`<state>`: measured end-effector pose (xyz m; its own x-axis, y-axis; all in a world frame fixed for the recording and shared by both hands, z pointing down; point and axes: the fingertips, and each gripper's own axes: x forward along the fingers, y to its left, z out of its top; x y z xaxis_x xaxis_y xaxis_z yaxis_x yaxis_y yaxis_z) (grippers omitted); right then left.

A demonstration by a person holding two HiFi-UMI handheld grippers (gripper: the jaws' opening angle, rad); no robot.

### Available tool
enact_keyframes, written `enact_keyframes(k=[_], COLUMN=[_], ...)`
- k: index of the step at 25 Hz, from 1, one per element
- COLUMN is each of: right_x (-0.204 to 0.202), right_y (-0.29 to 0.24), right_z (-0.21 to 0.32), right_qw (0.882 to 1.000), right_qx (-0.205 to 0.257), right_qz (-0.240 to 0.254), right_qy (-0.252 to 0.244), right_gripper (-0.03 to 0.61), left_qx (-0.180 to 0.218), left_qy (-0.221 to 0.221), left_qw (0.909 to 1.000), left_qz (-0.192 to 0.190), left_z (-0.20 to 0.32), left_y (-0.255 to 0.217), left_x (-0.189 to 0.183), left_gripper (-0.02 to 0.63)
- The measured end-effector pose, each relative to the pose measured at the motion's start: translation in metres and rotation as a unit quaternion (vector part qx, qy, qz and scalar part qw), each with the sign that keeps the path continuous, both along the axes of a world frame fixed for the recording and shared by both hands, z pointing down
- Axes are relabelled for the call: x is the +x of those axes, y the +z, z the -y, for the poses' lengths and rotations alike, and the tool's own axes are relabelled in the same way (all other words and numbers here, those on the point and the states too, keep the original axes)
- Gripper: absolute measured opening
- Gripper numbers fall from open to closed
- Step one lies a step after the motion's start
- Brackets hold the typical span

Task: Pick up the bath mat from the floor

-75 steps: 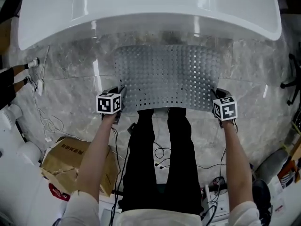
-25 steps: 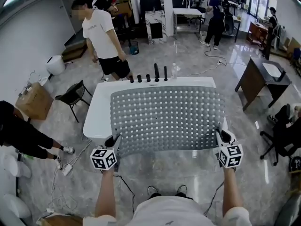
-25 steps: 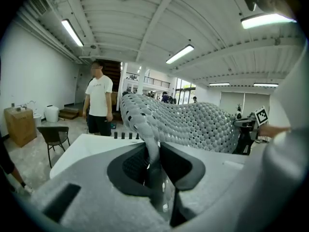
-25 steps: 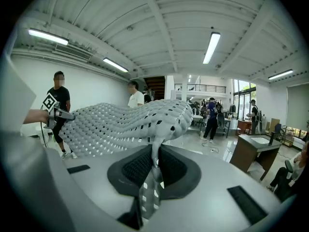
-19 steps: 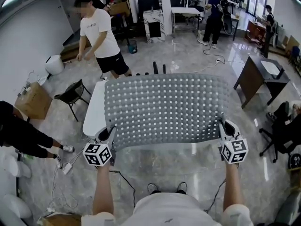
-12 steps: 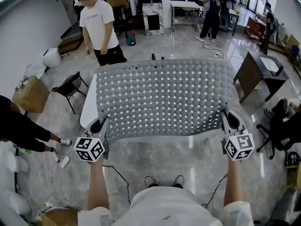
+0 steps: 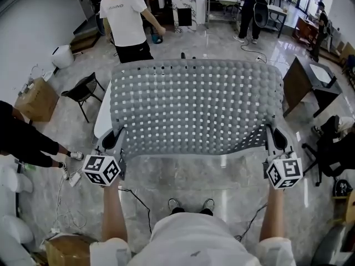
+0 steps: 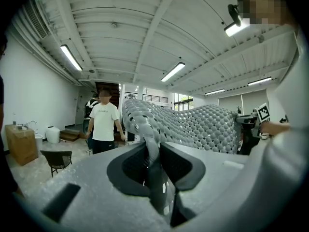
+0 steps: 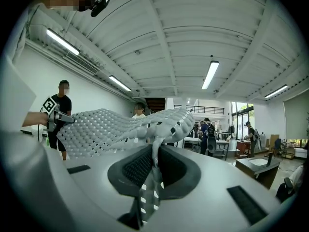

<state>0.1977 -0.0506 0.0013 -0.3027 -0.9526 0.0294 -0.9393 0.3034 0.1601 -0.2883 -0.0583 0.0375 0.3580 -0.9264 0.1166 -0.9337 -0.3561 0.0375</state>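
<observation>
The grey bath mat [image 7: 194, 107], dotted with rows of holes, is spread out flat in the air in front of me, well off the floor. My left gripper [image 7: 115, 139] is shut on its near left corner and my right gripper [image 7: 274, 138] is shut on its near right corner. In the left gripper view the mat [image 8: 193, 127] runs out from between the left gripper [image 8: 153, 151]. In the right gripper view the mat [image 9: 106, 127] is pinched edge-on in the right gripper [image 9: 155, 159]. The raised mat hides most of the white bathtub [image 7: 103, 123] behind it.
A person in a white shirt [image 7: 125, 18] stands beyond the tub. A black folding chair [image 7: 83, 90] and a cardboard box [image 7: 34, 98] are at the left, and a dark desk [image 7: 308, 87] is at the right. Cables [image 7: 138, 201] trail over the marble floor by my feet.
The mat came up from the floor by the tub and has been lifted higher and spread wider over the last second. Both grippers moved outward, still gripping their corners. The person in white shifted.
</observation>
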Motion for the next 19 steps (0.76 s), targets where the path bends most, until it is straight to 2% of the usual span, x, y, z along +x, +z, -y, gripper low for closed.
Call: enact_keyframes(k=[7,19], right_x=[0.002,-0.016], right_y=[-0.006,-0.016], right_z=[-0.007,-0.018], right_qw=[1.000,1.000], right_qx=[0.006,0.009], right_qz=[-0.002,-0.010], right_qy=[-0.002,-0.012], right_gripper=[0.035,0.035], left_qx=[0.007,0.013], left_qy=[-0.007,-0.009], left_qw=[0.9999,0.9998], left_qz=[0.006,0.016], left_z=[-0.010,-0.019], left_y=[-0.007,-0.018], left_x=[0.004,-0.011], left_gripper=[0.079,0.080])
